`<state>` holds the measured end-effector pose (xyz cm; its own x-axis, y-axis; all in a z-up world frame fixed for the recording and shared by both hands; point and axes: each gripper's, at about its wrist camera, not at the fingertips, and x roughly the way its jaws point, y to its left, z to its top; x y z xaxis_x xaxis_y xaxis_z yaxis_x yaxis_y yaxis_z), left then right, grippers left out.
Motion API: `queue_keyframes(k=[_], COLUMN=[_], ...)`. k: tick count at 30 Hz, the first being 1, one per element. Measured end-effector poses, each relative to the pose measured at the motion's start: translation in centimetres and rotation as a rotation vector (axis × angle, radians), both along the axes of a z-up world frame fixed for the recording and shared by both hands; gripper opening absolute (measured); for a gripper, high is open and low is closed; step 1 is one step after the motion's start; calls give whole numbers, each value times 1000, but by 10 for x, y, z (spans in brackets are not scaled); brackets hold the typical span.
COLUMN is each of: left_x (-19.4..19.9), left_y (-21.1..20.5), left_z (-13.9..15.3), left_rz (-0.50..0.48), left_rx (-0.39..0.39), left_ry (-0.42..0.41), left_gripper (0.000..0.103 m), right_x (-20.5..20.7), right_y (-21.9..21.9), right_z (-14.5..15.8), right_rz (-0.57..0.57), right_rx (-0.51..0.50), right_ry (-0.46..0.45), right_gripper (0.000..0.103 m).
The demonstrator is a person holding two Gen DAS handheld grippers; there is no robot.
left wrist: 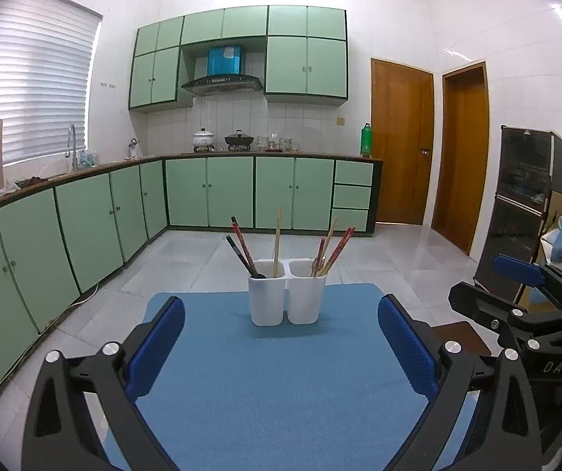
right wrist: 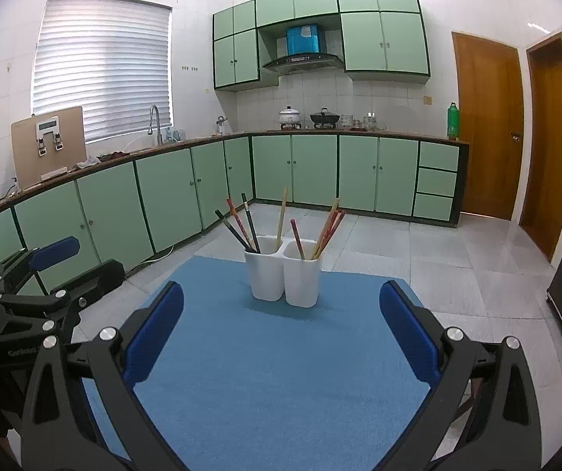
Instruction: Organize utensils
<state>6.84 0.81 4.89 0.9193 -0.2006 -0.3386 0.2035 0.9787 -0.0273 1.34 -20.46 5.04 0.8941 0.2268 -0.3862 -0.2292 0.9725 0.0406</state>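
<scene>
A white two-compartment utensil holder stands upright on the far half of a blue mat. Chopsticks, red, black and pale wood, lean out of its left cup, and more red and wooden chopsticks stand in the right cup. My left gripper is open, its blue pads wide apart and nothing between them, well short of the holder. My right gripper is also open and empty, at a similar distance. Each gripper shows at the edge of the other's view.
The mat covers a small table with tiled floor beyond its edges. Green base cabinets run along the left and back walls under a worktop with a sink tap, pots and a green bottle. Two wooden doors and a dark cabinet stand at the right.
</scene>
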Motion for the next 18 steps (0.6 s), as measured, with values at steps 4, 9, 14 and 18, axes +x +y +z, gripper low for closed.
queue_keyframes(k=[4,9,14,18], left_x=[-2,-4,-6,-8], left_y=[0,2,2,3], left_z=[0,1,2,3], left_rz=[4,7,9,9], left_rx=[-1,-2,-6,-5], left_ry=[-5,-14,-17,-23], left_gripper=[97,97,97,97], right_x=[-3,-5,-7,-7], right_y=[0,-2,-2,-1], right_z=[1,3,4,4], right_rz=[2,4,6,6], right_rx=[-1,2,-1,-1], right_ry=[-7,-15,-22,-23], right_gripper=[97,97,97,97])
